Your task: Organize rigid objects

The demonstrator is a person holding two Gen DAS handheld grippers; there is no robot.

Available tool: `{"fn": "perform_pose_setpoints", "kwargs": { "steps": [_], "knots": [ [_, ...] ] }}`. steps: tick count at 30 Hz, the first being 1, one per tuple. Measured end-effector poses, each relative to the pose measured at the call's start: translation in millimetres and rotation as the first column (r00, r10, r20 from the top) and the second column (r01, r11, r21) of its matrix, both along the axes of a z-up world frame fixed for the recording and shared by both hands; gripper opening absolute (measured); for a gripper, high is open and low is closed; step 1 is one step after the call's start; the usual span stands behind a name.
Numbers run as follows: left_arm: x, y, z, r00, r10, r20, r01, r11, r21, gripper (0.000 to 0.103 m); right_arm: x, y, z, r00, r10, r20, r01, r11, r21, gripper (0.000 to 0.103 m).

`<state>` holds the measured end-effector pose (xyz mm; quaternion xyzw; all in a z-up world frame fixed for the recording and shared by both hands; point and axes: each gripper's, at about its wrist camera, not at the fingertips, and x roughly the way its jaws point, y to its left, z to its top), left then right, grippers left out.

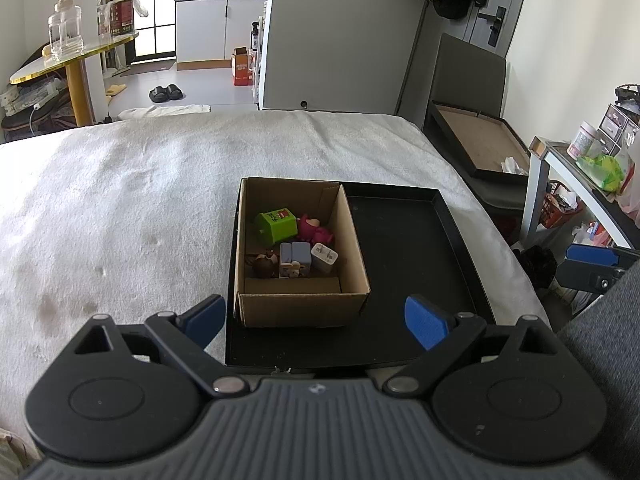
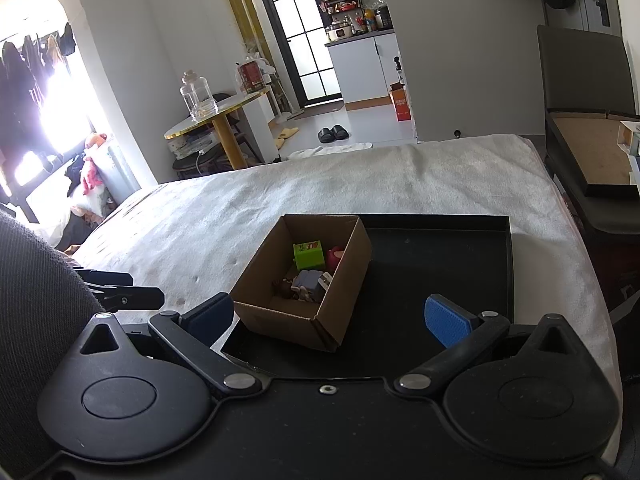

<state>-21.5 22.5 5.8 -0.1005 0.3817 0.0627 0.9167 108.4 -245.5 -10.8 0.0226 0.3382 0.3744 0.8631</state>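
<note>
An open cardboard box (image 1: pixel 352 240) stands in the left part of a black tray (image 1: pixel 416 248) on a white-covered bed. Inside lie a green toy block (image 1: pixel 277 225), a pink figure (image 1: pixel 314 230), a grey-blue block (image 1: pixel 296 258), a white charger (image 1: pixel 325 257) and a brown figure (image 1: pixel 264 265). My left gripper (image 1: pixel 316 320) is open and empty, just in front of the box. My right gripper (image 2: pixel 328 316) is open and empty, near the box (image 2: pixel 352 280) and tray (image 2: pixel 440 248). The green block (image 2: pixel 308 254) and grey block (image 2: pixel 310 282) show inside.
The white bed cover (image 1: pixel 120 208) spreads to the left and behind the tray. A dark bedside stand (image 1: pixel 480 140) and a cluttered shelf (image 1: pixel 592 168) are to the right. A round table (image 2: pixel 216 120) with a glass jar stands beyond the bed.
</note>
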Motion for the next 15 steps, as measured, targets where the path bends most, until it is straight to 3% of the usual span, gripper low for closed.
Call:
{"fn": "perform_pose_setpoints", "kwargs": {
  "steps": [15],
  "knots": [
    [0.5, 1.0, -1.0, 1.0, 0.0, -0.002, 0.0, 1.0, 0.0, 0.096, 0.5, 0.3, 0.6, 1.0, 0.0, 0.0, 0.0, 1.0, -0.001, 0.103]
  ]
}}
